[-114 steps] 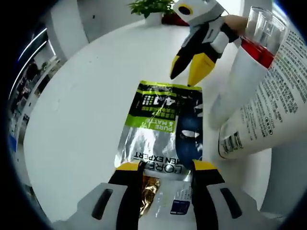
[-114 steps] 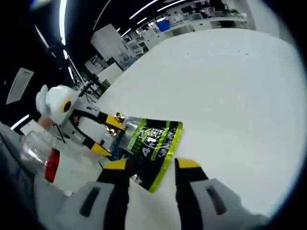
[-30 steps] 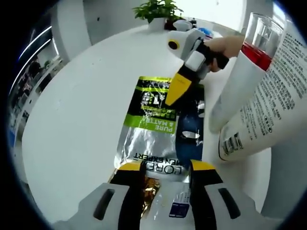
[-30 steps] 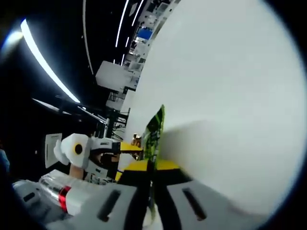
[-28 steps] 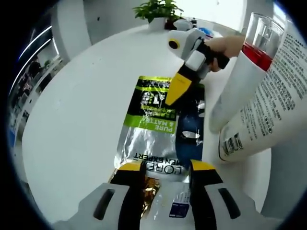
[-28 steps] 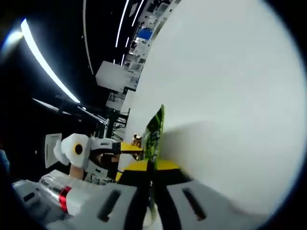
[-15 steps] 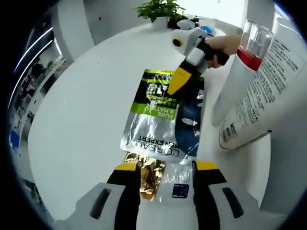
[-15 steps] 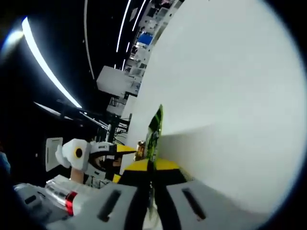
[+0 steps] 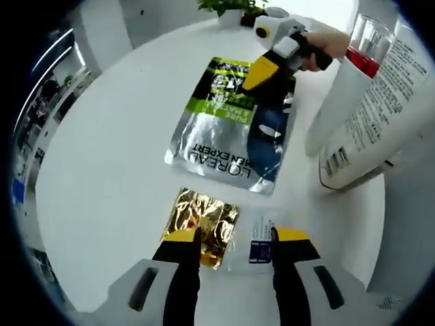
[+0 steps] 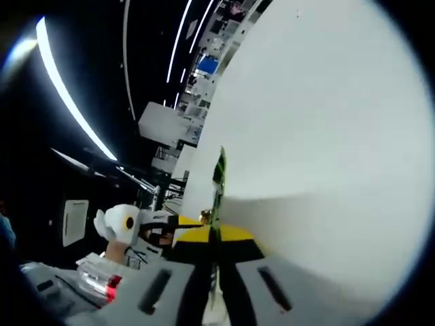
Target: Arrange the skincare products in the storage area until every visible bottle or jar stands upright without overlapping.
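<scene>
While the right gripper (image 9: pixel 255 76) pinches the silver sachet (image 9: pixel 228 129), the open left gripper (image 9: pixel 230 234) idles; a snag could topple the white tube (image 9: pixel 370 115).

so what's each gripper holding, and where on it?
Right gripper pinches the silver-green sachet at its green far edge. Left gripper is open, holding nothing.

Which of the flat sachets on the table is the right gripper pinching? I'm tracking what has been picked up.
The silver and green sachet; the right gripper is shut on its far green edge. The small gold sachet and small white sachet lie untouched near the left gripper.
</scene>
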The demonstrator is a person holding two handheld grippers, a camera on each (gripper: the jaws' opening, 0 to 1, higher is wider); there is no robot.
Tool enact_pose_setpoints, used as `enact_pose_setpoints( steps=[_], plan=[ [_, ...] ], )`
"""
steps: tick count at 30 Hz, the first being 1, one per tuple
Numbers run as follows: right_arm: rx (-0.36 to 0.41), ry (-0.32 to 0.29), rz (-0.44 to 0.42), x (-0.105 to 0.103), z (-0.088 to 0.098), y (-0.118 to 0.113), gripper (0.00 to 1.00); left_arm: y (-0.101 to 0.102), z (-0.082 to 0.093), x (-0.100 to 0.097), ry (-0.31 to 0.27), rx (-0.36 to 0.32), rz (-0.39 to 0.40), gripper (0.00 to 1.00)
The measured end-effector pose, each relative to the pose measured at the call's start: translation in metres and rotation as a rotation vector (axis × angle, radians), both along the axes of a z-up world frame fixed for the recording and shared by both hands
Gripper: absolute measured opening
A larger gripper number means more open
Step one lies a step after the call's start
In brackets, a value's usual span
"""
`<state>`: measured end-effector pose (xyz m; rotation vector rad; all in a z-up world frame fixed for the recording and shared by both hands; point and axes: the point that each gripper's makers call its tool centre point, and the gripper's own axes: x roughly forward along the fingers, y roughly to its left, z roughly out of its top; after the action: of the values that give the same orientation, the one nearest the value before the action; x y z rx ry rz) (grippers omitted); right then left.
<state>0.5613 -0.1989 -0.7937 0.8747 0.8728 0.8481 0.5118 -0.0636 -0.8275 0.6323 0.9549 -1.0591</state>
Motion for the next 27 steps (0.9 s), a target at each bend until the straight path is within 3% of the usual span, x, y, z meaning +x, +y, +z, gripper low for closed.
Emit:
enact_pose_setpoints(
  steps=[10, 12, 27],
  plan=[
    [0.026, -0.038, -0.073, 0.005, 0.016, -0.020, 0.01, 0.003, -0.001, 0.015, 0.015, -0.017, 0.026, 0.36],
    [0.030, -0.040, -0.081, 0.005, 0.018, -0.021, 0.01, 0.005, -0.002, 0.027, 0.015, -0.028, 0.037, 0.36],
    [0.038, -0.057, -0.111, 0.006, 0.025, -0.027, 0.01, 0.016, -0.001, 0.057, 0.017, -0.020, 0.083, 0.36]
  ],
)
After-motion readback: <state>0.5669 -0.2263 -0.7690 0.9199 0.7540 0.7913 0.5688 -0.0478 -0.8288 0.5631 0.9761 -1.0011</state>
